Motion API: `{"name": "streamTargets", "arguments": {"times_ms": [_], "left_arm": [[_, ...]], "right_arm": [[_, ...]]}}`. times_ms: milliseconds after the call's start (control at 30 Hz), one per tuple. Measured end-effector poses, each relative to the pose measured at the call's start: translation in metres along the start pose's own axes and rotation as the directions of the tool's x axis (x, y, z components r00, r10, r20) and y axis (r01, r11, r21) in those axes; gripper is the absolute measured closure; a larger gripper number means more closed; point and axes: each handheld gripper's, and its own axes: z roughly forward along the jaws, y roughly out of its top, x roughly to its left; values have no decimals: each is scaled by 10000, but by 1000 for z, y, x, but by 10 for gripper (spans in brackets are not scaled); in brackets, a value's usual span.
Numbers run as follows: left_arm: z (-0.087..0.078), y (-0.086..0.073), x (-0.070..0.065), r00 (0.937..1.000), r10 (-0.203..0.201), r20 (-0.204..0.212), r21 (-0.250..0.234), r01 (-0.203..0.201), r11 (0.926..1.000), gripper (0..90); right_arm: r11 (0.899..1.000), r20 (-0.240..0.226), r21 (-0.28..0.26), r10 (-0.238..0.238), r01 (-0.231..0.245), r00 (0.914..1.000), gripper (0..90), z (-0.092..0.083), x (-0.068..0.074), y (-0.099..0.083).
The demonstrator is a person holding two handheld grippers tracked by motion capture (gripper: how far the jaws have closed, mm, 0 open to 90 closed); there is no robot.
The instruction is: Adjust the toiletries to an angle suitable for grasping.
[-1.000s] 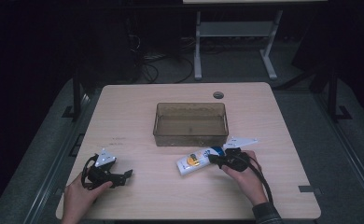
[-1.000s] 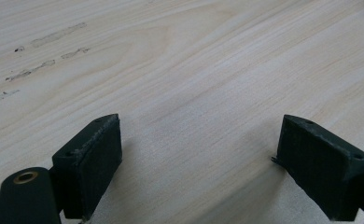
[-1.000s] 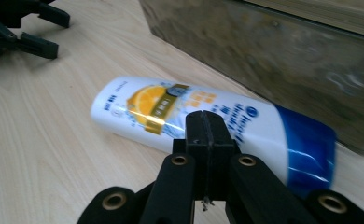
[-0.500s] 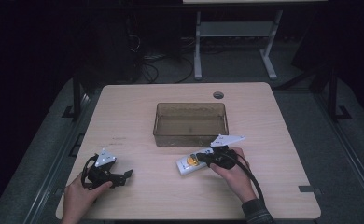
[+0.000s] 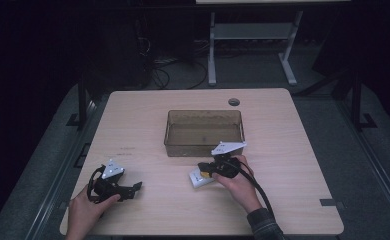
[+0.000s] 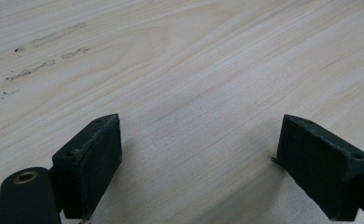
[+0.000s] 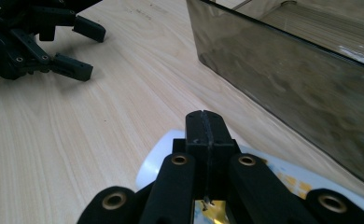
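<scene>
Step in hand, probably: right gripper (image 5: 209,170) at lower centre, jaws pressed together over white tube (image 7: 157,161) beside clear bin (image 5: 204,131), grip uncertain; left gripper (image 5: 131,188) spread empty lower left; next: secure tube, lift to bin.

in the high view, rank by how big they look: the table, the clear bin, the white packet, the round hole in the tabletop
Largest to smallest:
1. table
2. clear bin
3. white packet, though the right gripper covers part of it
4. round hole
</scene>
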Motion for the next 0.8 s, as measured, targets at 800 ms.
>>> {"name": "streamTargets", "arguments": {"times_ms": [800], "left_arm": [[0, 0, 0, 10000, -4, -2, 2, 4, 10000, 128]], "right_arm": [[9957, 8, 925, -69, 68, 10000, 900, 44, 4, 10]]}}
